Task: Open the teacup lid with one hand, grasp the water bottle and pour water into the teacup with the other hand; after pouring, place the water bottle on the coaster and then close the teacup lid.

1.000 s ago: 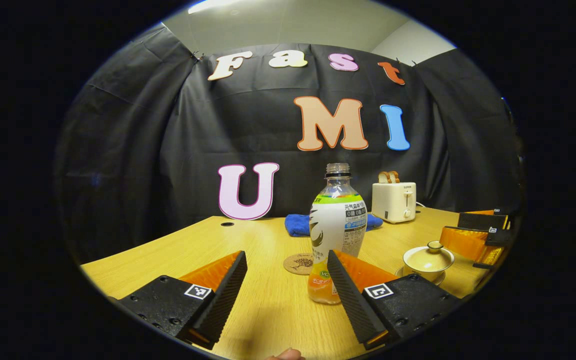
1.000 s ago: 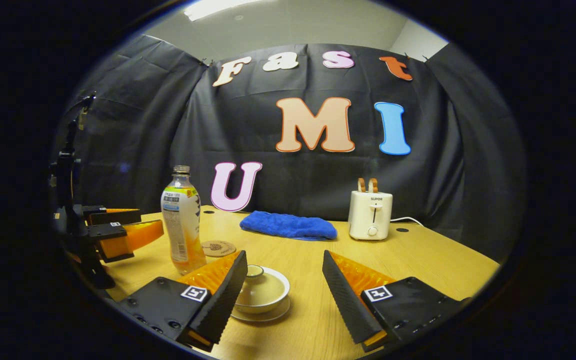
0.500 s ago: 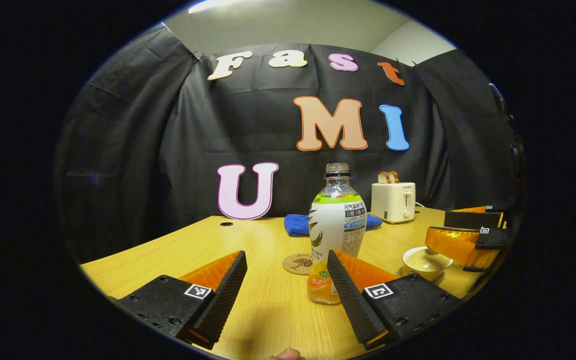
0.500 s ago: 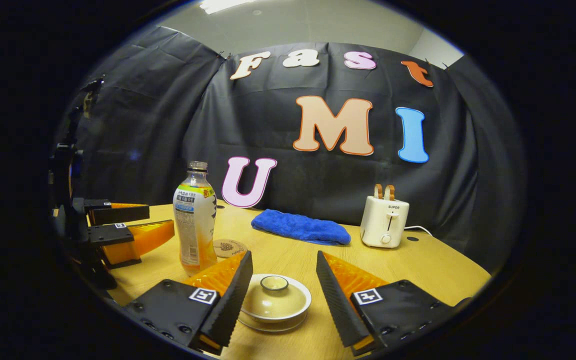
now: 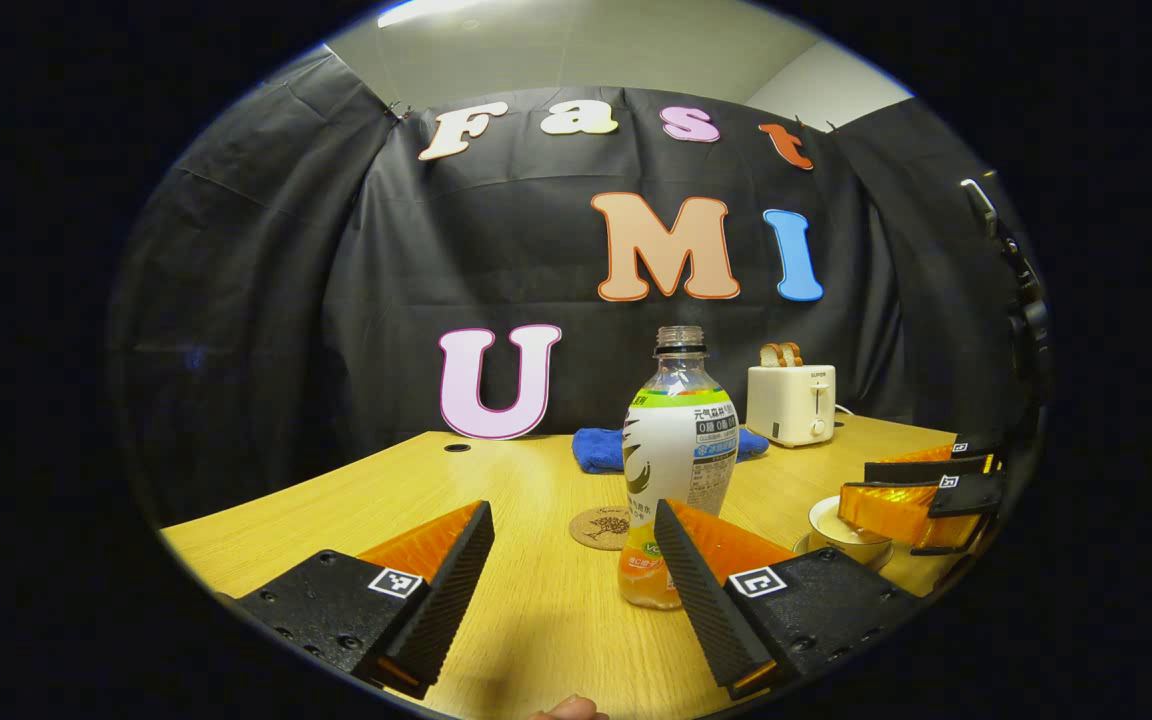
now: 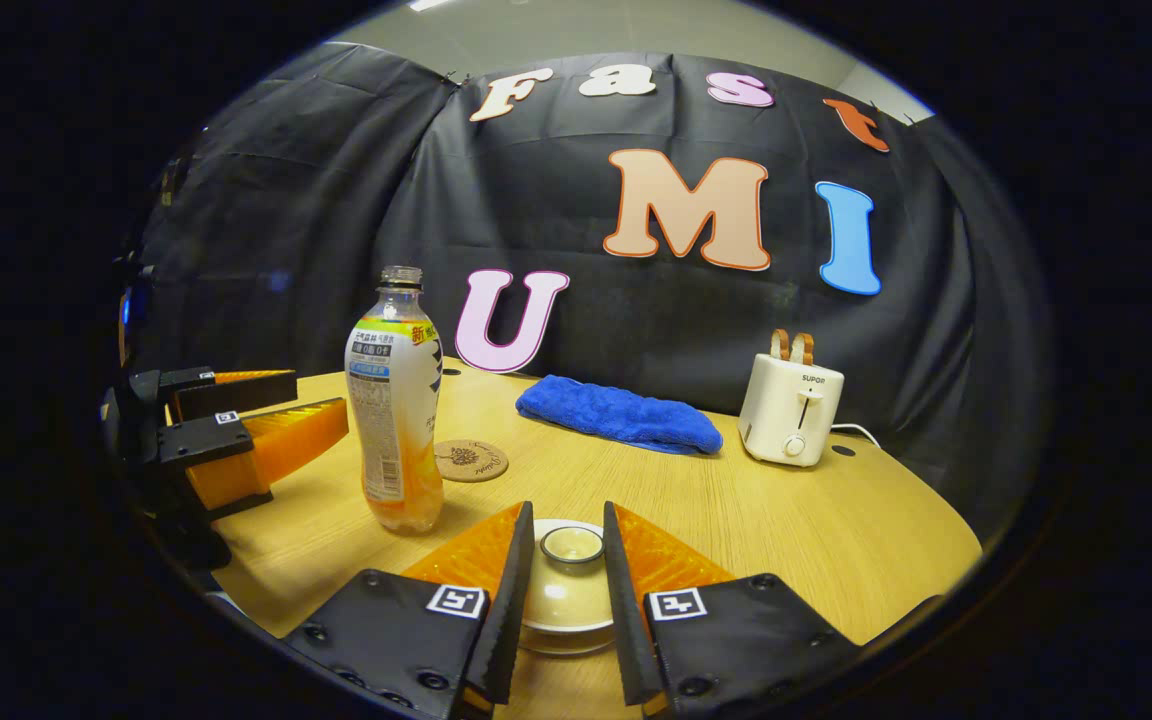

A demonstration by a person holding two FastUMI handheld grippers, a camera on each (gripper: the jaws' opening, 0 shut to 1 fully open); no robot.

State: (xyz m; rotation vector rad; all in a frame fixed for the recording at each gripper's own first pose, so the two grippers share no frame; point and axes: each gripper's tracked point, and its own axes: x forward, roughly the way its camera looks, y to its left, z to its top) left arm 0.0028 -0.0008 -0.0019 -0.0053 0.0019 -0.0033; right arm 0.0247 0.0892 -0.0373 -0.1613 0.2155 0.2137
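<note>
The right gripper [image 6: 564,580] sits low at the bottom centre of the right gripper view, its two fingers narrowed to a slim gap with the teacup lid [image 6: 570,560] between them. The lid's round knob lies in that gap, just ahead of the fingertips; whether both fingers already press on it cannot be told, so the grip looks close but unconfirmed. The lid is pale cream, domed, still seated on the teacup [image 6: 564,610], which rests on a saucer on the surface [image 6: 836,540]. The lift ahead seems to turn on this: the knob stands straight up, so the pull would need to be upward.

The left gripper [image 5: 571,570] is wide open and holds nothing. The water bottle [image 5: 681,470] stands upright just right of the frame's centre, beyond and slightly right of the gap, partly behind the right-hand finger. It is clear plastic with a wrapped label, uncapped, with orange liquid low in the base. The coaster [image 5: 601,527], a round cork disc, lies just left of the bottle's foot.
</note>
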